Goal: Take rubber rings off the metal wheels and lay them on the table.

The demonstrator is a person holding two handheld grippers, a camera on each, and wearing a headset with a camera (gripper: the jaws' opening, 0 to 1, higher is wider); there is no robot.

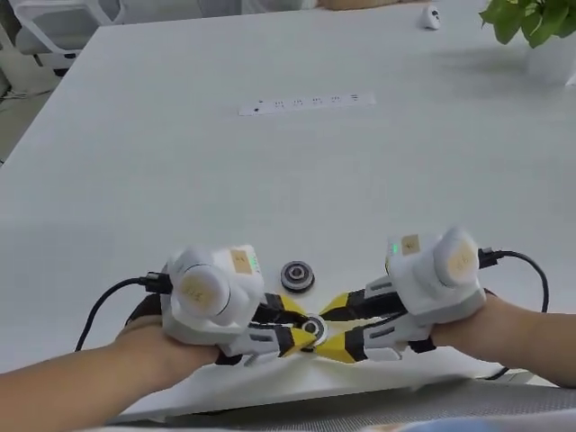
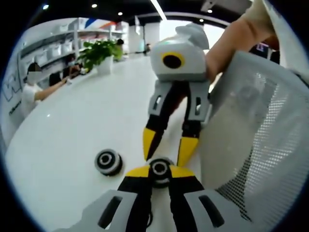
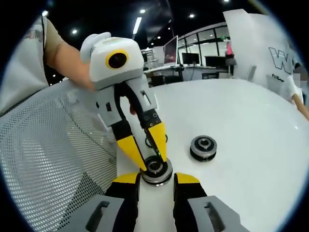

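A metal wheel with a black rubber ring (image 1: 313, 328) is held just above the table's near edge, between both grippers. My left gripper (image 1: 300, 327) comes in from the left, its yellow tips closed on the wheel (image 2: 160, 169). From the right, my right gripper (image 1: 328, 329) has its yellow tips pressed against the sides of the same wheel (image 3: 156, 170). The right gripper (image 2: 167, 147) points down at the wheel in the left gripper view. The left gripper (image 3: 153, 155) meets the wheel's top in the right gripper view. A second ringed wheel (image 1: 297, 275) lies flat on the table just beyond.
A white power strip (image 1: 306, 103) lies mid-table, with a potted plant (image 1: 531, 20) and a small white object (image 1: 432, 16) at the far right. A mesh chair back (image 2: 260, 140) stands close behind the grippers. A person (image 2: 30, 94) sits far off.
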